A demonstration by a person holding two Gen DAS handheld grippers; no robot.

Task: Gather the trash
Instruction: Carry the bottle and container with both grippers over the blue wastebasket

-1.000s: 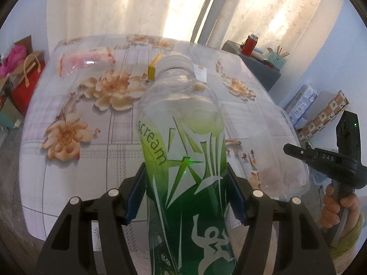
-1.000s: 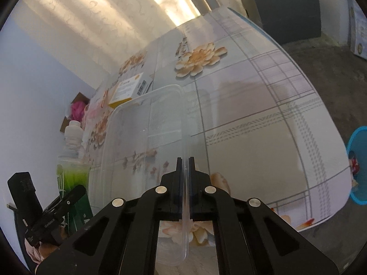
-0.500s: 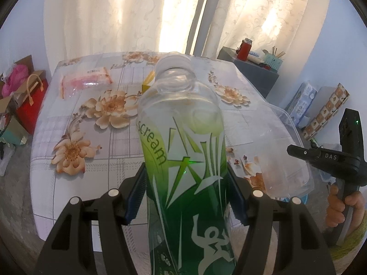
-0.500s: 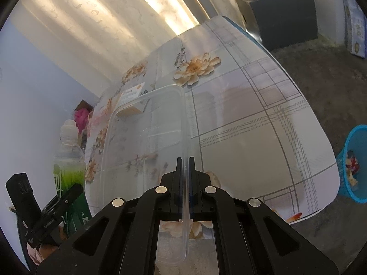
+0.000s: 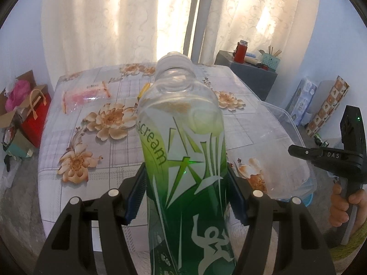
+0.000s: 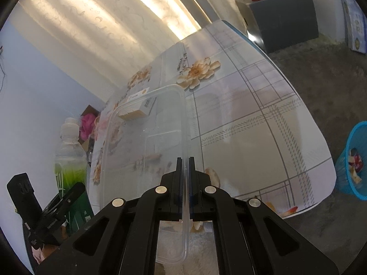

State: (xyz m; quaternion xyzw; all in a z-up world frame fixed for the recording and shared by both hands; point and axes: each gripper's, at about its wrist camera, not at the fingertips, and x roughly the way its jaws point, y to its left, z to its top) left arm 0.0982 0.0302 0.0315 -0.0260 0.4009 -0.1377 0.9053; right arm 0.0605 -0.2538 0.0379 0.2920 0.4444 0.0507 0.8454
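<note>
Bottle (image 5: 183, 151) clamped upright in our left gripper (image 5: 185, 197), clear tub (image 6: 146, 151) pinched by its rim in our right gripper (image 6: 185, 178), both held off the tabletop's (image 6: 252, 123) near edge, presumably bound for the blue bin (image 6: 353, 160).

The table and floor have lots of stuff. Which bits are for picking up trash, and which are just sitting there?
For the trash job:
green bottle in the left gripper
clear plastic tub in the right gripper
blue bin

Just sitting there:
red flask
red bag
grey cabinet
</note>
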